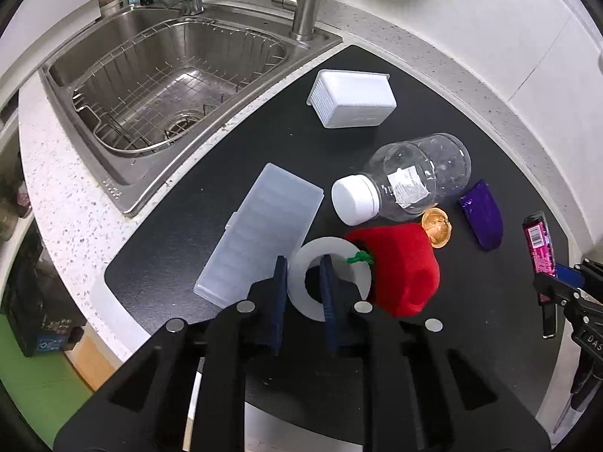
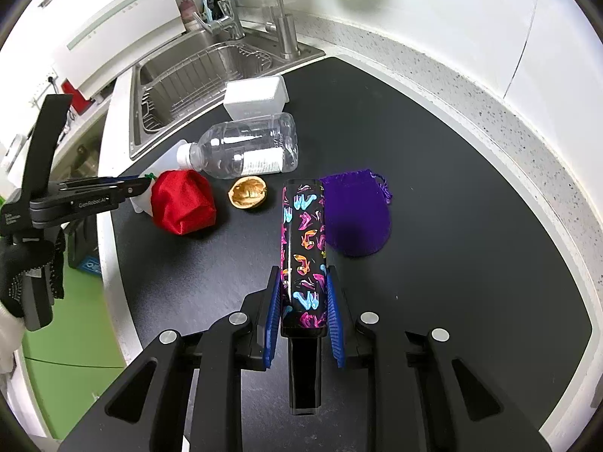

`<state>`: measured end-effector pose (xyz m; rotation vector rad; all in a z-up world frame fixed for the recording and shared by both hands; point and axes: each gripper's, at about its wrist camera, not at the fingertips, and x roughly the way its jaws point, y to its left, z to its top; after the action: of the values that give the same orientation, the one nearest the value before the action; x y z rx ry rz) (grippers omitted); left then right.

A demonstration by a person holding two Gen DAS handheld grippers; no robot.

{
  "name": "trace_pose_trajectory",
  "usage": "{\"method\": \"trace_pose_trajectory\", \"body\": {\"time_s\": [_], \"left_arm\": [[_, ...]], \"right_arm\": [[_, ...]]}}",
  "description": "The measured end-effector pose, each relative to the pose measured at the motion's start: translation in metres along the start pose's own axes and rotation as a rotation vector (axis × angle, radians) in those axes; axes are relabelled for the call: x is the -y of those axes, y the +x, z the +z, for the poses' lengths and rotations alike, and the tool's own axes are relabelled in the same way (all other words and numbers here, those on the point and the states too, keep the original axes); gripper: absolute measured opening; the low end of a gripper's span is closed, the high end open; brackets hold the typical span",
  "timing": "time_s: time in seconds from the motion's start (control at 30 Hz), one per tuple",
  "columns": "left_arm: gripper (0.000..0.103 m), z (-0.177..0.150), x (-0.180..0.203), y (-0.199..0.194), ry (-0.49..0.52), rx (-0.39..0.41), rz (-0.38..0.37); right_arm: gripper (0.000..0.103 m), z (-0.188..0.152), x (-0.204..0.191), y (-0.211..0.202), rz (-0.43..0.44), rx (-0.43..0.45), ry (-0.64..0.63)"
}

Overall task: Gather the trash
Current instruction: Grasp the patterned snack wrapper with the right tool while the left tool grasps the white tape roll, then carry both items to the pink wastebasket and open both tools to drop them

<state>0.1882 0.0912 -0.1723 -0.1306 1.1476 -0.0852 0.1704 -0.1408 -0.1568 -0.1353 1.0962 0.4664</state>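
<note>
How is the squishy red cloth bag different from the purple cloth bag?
The red cloth bag is puffed up like a ball, while the purple cloth bag lies flatter. The red one has a green tie; the purple one's cord is purple. The red one lies by the left claw, the purple one beside the patterned black box that the right claw holds. Both are soft pouches on the black mat.

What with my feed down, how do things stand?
Left gripper shut on white ring. Right gripper shut on patterned box. Red pouch against ring.
</note>
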Motion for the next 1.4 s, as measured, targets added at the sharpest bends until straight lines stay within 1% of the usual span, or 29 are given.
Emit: {"method": "trace_pose_trajectory", "body": {"time_s": [0.2, 0.4, 0.53, 0.8, 0.93, 1.03, 1.17, 1.3, 1.4], "left_arm": [[0.015, -0.003, 0.001, -0.011, -0.014, 0.023, -0.013], [0.015, -0.006, 0.007, -0.039, -0.015, 0.072, -0.036], [0.015, -0.012, 0.015, -0.068, -0.001, 0.12, -0.051], [0.015, -0.027, 0.024, -0.124, 0.026, 0.216, -0.054], [0.015, -0.043, 0.019, -0.155, 0.026, 0.265, -0.028], [0.015, -0.058, 0.009, -0.172, 0.011, 0.287, -0.009], [0.015, -0.087, -0.019, -0.192, -0.052, 0.307, 0.036], [0.015, -0.125, -0.061, -0.204, -0.151, 0.309, 0.096], [0.015, -0.158, -0.093, -0.209, -0.233, 0.298, 0.135]], "right_arm": [[0.022, 0.002, -0.002, -0.01, 0.006, 0.028, -0.002], [0.022, 0.007, -0.006, -0.026, 0.007, 0.066, -0.012], [0.022, 0.01, -0.011, -0.041, 0.007, 0.099, -0.029], [0.022, 0.012, -0.024, -0.069, 0.016, 0.165, -0.067], [0.022, 0.01, -0.041, -0.081, 0.032, 0.189, -0.106], [0.022, 0.009, -0.061, -0.088, 0.067, 0.205, -0.146], [0.022, 0.01, -0.1, -0.087, 0.131, 0.211, -0.215], [0.022, 0.009, -0.157, -0.072, 0.226, 0.191, -0.317], [0.022, 0.003, -0.207, -0.054, 0.289, 0.151, -0.401]]}}
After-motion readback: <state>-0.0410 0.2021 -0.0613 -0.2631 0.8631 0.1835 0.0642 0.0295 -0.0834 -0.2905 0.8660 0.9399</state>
